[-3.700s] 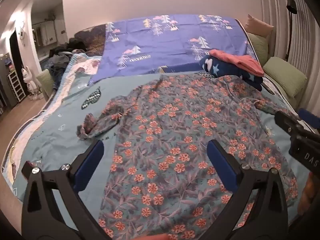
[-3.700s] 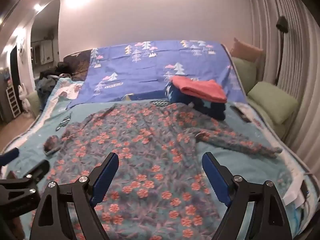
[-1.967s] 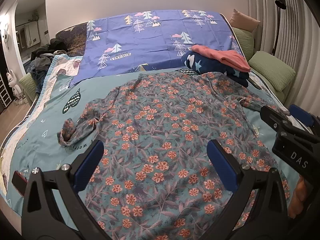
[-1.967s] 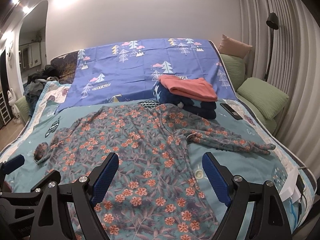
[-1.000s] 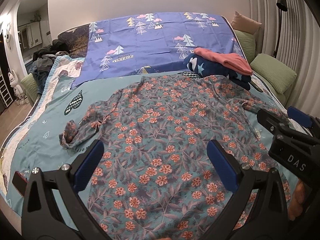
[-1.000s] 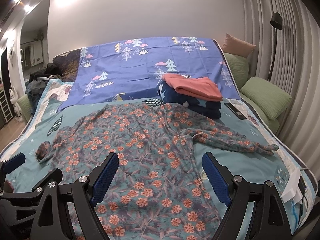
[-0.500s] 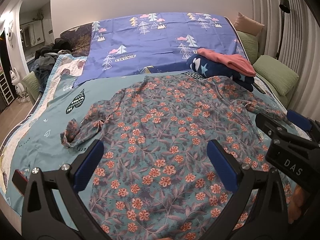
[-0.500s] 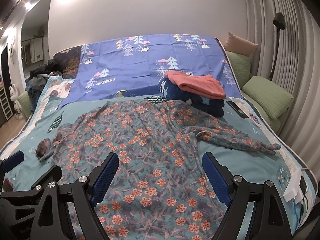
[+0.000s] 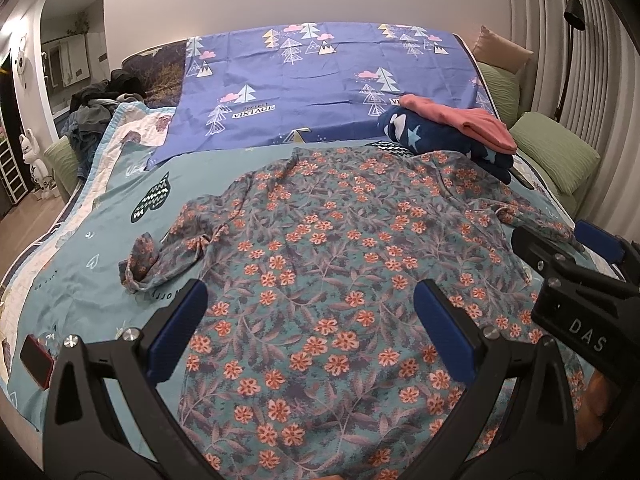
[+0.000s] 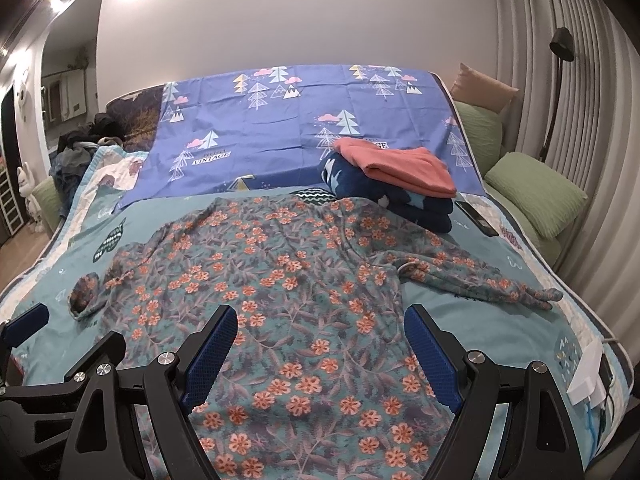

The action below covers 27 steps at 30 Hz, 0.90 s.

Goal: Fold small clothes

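Observation:
A floral long-sleeved garment lies spread flat on the teal bed cover, also in the right wrist view. Its left sleeve is bunched up, its right sleeve stretches out to the right. My left gripper is open and empty above the garment's lower part. My right gripper is open and empty above the lower hem, beside the left one. The right gripper also shows at the right edge of the left wrist view.
A stack of folded clothes, navy with a pink one on top, sits at the back right. A purple tree-print sheet covers the bed's head. Green pillows and a floor lamp stand right. A dark clothes pile lies far left.
Both grippers have drifted slightly over the garment, staying open. The garment has not moved.

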Motion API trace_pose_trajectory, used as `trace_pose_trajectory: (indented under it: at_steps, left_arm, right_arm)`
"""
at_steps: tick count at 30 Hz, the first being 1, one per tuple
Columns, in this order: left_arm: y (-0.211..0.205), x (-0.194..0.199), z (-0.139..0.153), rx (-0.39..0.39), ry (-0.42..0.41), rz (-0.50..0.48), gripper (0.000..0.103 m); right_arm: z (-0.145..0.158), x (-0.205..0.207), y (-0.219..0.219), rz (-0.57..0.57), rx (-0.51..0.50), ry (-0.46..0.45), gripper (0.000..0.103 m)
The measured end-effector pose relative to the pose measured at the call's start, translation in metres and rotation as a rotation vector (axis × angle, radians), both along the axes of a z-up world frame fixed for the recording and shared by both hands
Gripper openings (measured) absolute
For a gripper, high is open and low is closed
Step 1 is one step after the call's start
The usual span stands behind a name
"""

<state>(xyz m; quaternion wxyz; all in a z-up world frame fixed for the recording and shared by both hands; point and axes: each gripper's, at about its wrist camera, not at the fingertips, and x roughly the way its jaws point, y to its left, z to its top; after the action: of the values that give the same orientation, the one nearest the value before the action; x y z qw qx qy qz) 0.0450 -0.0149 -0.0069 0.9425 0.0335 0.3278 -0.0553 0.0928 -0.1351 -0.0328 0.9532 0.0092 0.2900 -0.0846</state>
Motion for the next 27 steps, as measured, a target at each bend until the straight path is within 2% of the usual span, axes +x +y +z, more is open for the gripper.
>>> trace_pose_trajectory:
  at_steps: [10,15,18,20,24,27]
  left_arm:
    - [0.006,0.006,-0.006,-0.014,0.016,0.004,0.102]
    - [0.036,0.024,-0.027,-0.056,0.075,0.052,0.102]
    - [0.076,0.044,-0.042,-0.045,0.101,0.147,0.102]
    - [0.115,0.062,-0.056,-0.029,0.14,0.249,0.099]
    - [0.187,0.099,-0.077,-0.105,0.211,0.411,0.098]
    - [0.222,0.133,-0.087,-0.136,0.225,0.472,0.098]
  right_arm:
    - [-0.003,0.006,0.002,0.01,-0.005,0.014,0.087]
    - [-0.007,0.016,0.003,0.03,-0.009,0.046,0.087]
    - [-0.01,0.022,0.003,0.042,-0.014,0.066,0.087]
    - [-0.013,0.028,0.003,0.054,-0.011,0.083,0.087]
    - [-0.019,0.04,0.007,0.066,-0.04,0.108,0.087]
    - [-0.027,0.05,0.012,0.074,-0.059,0.133,0.087]
